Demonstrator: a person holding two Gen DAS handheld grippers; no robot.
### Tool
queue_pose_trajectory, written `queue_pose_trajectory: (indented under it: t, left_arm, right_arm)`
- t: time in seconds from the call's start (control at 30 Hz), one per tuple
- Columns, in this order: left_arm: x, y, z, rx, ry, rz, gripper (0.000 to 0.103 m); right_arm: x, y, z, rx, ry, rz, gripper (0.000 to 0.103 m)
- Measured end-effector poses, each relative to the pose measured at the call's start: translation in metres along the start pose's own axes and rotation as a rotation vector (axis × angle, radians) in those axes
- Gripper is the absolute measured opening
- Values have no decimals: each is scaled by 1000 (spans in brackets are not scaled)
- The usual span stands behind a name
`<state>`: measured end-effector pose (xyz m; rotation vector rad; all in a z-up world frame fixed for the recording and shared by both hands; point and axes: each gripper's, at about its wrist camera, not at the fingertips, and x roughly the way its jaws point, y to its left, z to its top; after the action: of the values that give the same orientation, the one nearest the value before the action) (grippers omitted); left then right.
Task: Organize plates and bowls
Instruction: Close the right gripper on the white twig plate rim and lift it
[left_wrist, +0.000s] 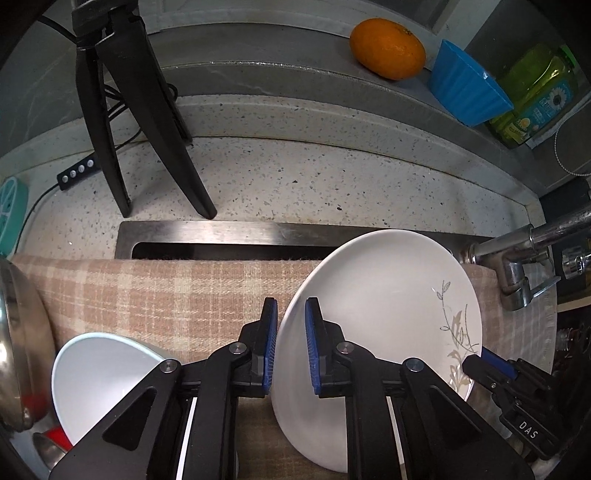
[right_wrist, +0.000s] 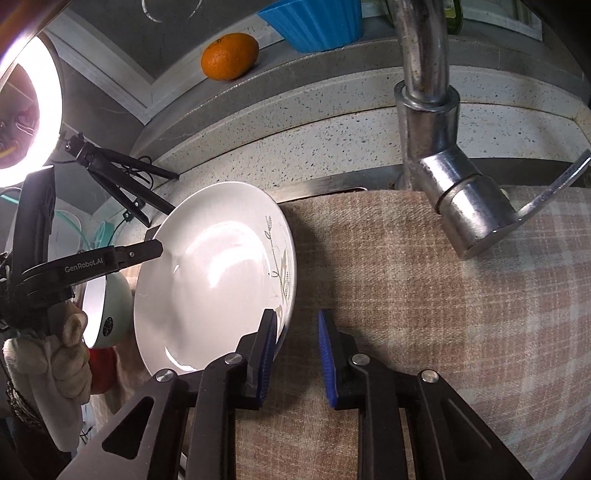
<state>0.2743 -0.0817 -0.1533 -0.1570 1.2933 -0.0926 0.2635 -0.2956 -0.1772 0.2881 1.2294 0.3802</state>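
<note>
We see the white plate (left_wrist: 384, 295) with a grey leaf pattern standing tilted on its edge over the checked cloth (left_wrist: 166, 295) that drapes the sink (left_wrist: 207, 232). The left gripper (left_wrist: 291, 347) has its jaws clamped on the plate's left rim. The right gripper (right_wrist: 297, 354) sits at the plate's opposite rim, its jaws around that edge with a gap still showing on the outer side, so we cannot tell whether they press on it. Left of the plate a pale bowl (left_wrist: 99, 376) lies tipped on its side, with something red under it. Right of the plate stands the chrome tap (right_wrist: 432, 122). Behind the plate, on the ledge beyond the speckled bench (left_wrist: 295, 173), sit an orange (left_wrist: 388, 48) and a blue ribbed cup (left_wrist: 465, 85).
</note>
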Motion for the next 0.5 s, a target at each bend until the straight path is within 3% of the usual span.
queue_pose_trajectory:
  t: [0.17, 0.5]
  left_arm:
    - [3, -3, 1, 28, 7, 17, 11]
    - [2, -5, 1, 37, 7, 28, 11]
  right_arm:
    - [8, 6, 3, -9, 25, 13, 10]
    - [10, 9, 4, -1, 30, -14, 8]
